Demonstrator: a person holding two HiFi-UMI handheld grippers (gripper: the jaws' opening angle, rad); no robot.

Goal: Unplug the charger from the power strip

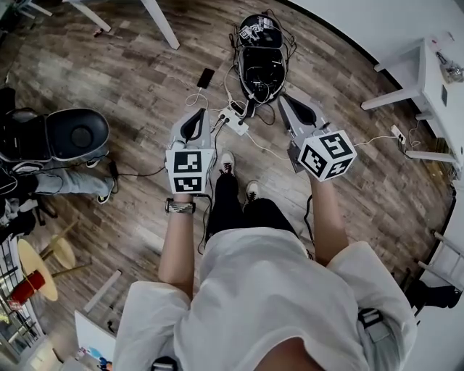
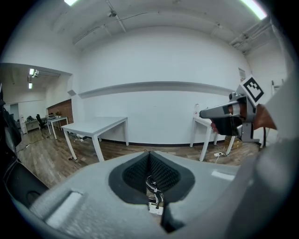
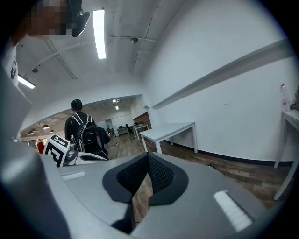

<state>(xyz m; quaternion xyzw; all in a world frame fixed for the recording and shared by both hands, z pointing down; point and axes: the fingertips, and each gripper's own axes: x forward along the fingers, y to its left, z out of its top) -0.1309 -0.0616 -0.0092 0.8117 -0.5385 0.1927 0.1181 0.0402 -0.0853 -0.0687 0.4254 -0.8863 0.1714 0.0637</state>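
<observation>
The left tongs (image 1: 199, 113) and right tongs (image 1: 286, 100) hang closed and empty above the floor (image 1: 145, 72). The power strip (image 1: 233, 120), with the charger (image 1: 221, 116) plugged in, lies between their tips.

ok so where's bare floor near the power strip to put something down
Bare wood floor lies left of the phone, below the white table leg. There is another patch right of the black bag, toward the white table. It is crowded around the power strip, where cables and the bag press close.
</observation>
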